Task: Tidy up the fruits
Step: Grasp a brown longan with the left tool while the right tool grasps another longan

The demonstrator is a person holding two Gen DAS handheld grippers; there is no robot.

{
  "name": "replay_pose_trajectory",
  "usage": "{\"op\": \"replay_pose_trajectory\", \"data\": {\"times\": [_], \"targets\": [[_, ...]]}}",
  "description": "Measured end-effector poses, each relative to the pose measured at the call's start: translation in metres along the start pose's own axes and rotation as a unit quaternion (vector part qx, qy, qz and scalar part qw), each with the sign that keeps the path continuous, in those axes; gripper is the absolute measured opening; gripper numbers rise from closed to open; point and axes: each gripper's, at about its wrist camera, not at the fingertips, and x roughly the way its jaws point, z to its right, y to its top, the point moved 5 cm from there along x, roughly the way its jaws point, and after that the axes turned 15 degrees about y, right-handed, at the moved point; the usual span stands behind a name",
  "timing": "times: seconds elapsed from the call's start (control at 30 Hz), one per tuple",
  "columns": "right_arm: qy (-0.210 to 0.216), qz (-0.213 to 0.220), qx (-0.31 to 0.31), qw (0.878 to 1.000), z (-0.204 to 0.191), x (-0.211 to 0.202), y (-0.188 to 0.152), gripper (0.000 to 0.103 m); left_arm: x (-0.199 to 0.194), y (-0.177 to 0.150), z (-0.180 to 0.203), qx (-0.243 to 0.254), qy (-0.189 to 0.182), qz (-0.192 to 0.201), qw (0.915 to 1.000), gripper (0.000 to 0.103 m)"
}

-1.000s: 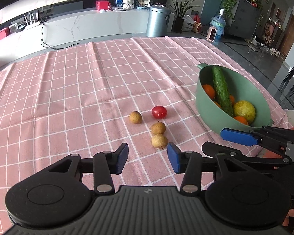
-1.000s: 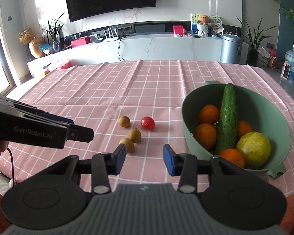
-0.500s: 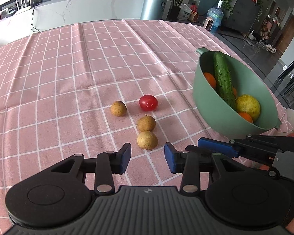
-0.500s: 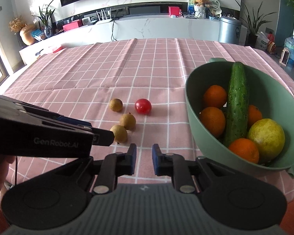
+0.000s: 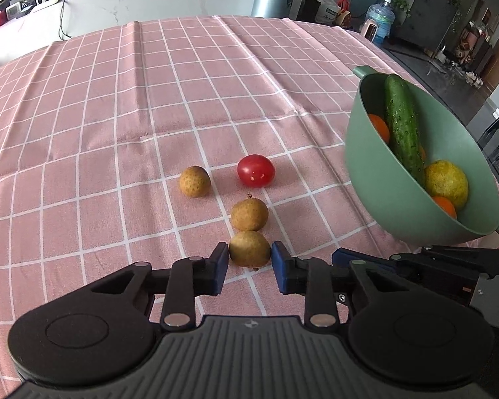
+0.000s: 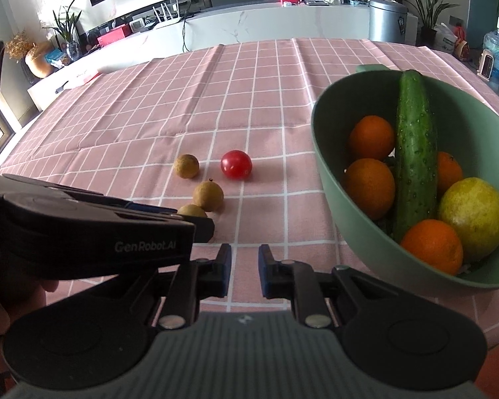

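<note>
Now bracketing nearest longan (image 5: pixel 249 248) low in frame with left gripper (image 5: pixel 249 267), apparently not quite clamped; right gripper (image 6: pixel 244 271) narrowed, empty; bowl (image 5: pixel 382 199) next.

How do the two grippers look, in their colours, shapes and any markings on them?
Both the left gripper and the right gripper are matte black plastic: a ribbed grey-black body, two round discs, silver rivets on the linkage arms, and blue pads on the fingertips. The left one carries white "GenRobot.AI" lettering on its side. No cables or sleeves are visible.
</note>
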Motion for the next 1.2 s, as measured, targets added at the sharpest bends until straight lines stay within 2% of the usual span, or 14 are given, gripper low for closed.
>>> {"op": "replay_pose_trajectory", "data": {"times": [0.2,0.47,0.63,0.73,1.03,1.2], "targets": [[0.004,0.005,0.001,1.000,-0.001,0.004,0.003,0.013,-0.008,0.003,-0.008,-0.011,0.011,0.008,0.9999,0.031],[0.031,0.016,-0.012,0.999,-0.012,0.014,0.011,0.017,-0.016,0.000,-0.039,-0.060,0.044,0.004,0.9972,0.031],[0.035,0.022,-0.018,0.999,-0.016,0.025,0.020,0.018,-0.015,0.003,-0.054,-0.085,0.051,0.001,0.9950,0.031],[0.030,0.024,-0.034,0.999,-0.019,0.032,0.025,0.027,-0.013,0.004,-0.056,-0.089,0.054,0.003,0.9946,0.031],[0.025,0.023,-0.052,0.998,-0.021,0.046,0.030,0.027,-0.007,0.007,-0.060,-0.090,0.058,0.001,0.9943,0.031],[0.026,0.022,-0.052,0.998,-0.020,0.047,0.029,0.021,-0.007,0.007,-0.059,-0.085,0.059,0.003,0.9946,0.031]]}}
